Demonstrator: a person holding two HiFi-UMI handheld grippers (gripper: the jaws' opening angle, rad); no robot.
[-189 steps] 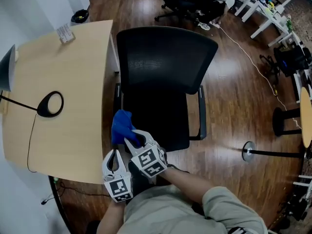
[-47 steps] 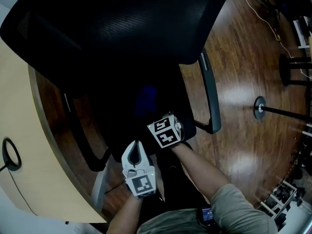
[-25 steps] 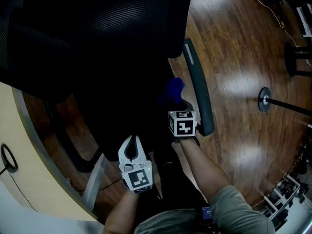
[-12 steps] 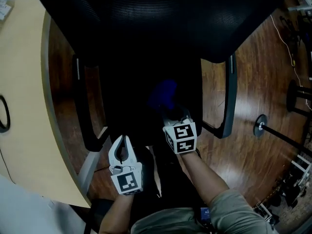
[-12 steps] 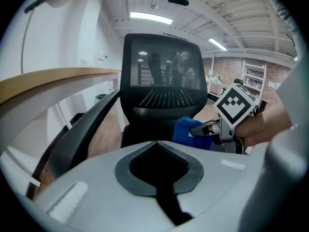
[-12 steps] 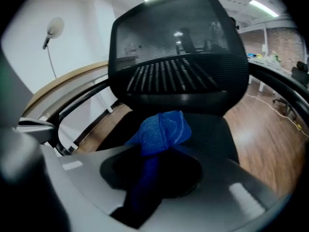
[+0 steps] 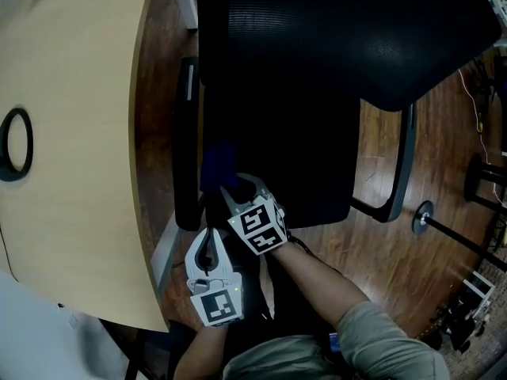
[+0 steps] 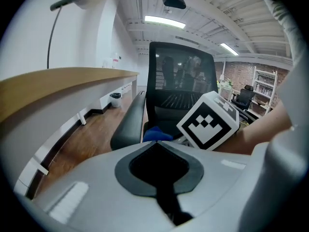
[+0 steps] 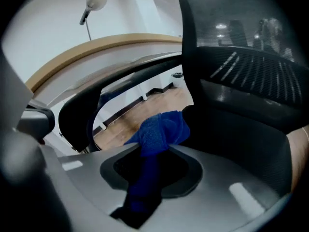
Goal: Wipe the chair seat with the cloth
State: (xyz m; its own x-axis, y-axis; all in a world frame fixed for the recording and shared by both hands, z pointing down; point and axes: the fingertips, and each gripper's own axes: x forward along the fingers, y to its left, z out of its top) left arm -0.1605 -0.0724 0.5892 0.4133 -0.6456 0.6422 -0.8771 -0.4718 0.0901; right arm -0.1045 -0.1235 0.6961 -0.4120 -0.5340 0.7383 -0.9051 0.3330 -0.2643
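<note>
Cloth [image 9: 161,129] juts forward from the right hand-held gripper [image 7: 238,190], pinched between its jaws.

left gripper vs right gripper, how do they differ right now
The right gripper is shut on the blue cloth; the left gripper has its jaws together with nothing between them. The right gripper reaches over the chair seat beside the armrest; the left gripper sits nearer the person, at the seat's front corner. Both carry a marker cube and point toward the seat.
</note>
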